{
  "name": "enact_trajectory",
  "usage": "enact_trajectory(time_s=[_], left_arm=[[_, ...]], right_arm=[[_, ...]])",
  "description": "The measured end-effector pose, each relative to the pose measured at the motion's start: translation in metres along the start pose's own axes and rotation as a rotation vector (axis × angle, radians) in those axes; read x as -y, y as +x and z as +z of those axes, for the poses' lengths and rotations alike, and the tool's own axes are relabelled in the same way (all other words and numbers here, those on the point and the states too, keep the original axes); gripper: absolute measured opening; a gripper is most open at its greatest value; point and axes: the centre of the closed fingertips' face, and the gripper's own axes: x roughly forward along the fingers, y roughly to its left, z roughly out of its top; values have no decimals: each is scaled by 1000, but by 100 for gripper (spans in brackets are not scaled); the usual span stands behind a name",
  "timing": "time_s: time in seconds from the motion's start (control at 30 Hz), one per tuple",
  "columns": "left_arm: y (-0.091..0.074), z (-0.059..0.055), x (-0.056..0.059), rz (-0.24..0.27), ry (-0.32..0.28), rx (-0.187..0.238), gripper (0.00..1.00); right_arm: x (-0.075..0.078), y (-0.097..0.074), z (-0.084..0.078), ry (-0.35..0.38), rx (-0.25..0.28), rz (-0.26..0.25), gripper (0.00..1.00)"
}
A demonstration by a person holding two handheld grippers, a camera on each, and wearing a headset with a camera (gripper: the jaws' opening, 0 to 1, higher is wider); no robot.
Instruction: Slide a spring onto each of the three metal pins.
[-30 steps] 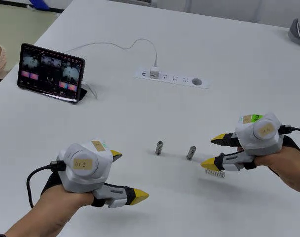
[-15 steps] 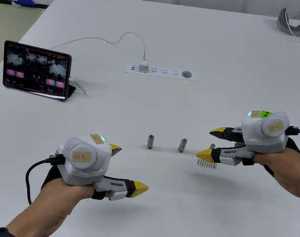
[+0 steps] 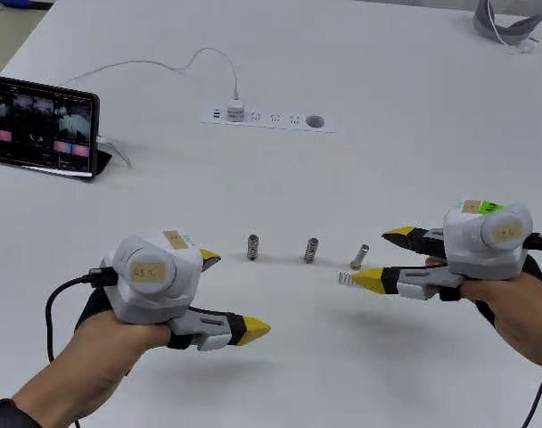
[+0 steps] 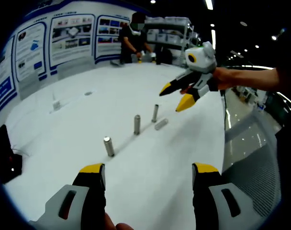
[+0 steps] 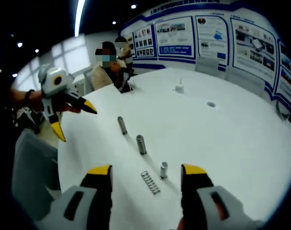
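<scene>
Where the white table (image 3: 414, 116) carries the work, the items stand as follows.

- left pin (image 3: 252, 247): upright, wearing the first fitted spring (image 5: 122, 125).
- middle pin (image 3: 311, 250): upright, wearing the second fitted spring (image 5: 141, 143).
- right pin (image 3: 359, 257): bare metal, last in the same row, nearest the right gripper.
- loose spring (image 5: 149, 182): lies flat on its side on the table, just beside the right pin and on the person's side of it. In the right gripper view it lies in the gap between that gripper's two fingers (image 5: 100, 175), about level with their yellow tips and touching neither. In the head view one end sits right at the tip of the nearer finger; whether they touch there cannot be told.
- right gripper (image 3: 381, 256): held low over the table, tips pointed at the row of pins, fingers spread wide and grasping nothing.
- left gripper (image 3: 231, 294): held low at the other end of the row, near the left pin and well apart from the loose spring. Its fingers (image 4: 92, 170) are spread wide and grasp nothing.
- tablet (image 3: 39, 125): propped at the far left of the table, screen lit.
- power strip (image 3: 266, 118): lies beyond the pins, with a white plug (image 3: 235, 111) seated in it and a thin cable (image 3: 155, 64) running off toward the tablet.
</scene>
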Motion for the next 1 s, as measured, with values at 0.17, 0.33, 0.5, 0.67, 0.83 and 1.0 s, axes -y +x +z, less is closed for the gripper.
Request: enact_trajectory(time_s=[0.17, 0.33, 0.5, 0.67, 0.83, 1.0], left_arm=[[6, 5, 6, -20, 21, -7, 76], [13, 8, 10, -39, 30, -12, 76], [21, 11, 17, -59, 44, -17, 76], [28, 15, 22, -78, 57, -21, 76], [34, 18, 26, -97, 75, -28, 75], [41, 23, 30, -114, 91, -35, 75]], right_arm=[[-1, -10, -5, 20, 10, -22, 61], [-3, -19, -15, 31, -6, -33, 63], [-3, -28, -25, 57, -9, -46, 65], [-9, -37, -34, 92, 1, -54, 66], [-12, -43, -42, 127, 18, -56, 69], [-11, -47, -55, 154, 11, -53, 72]])
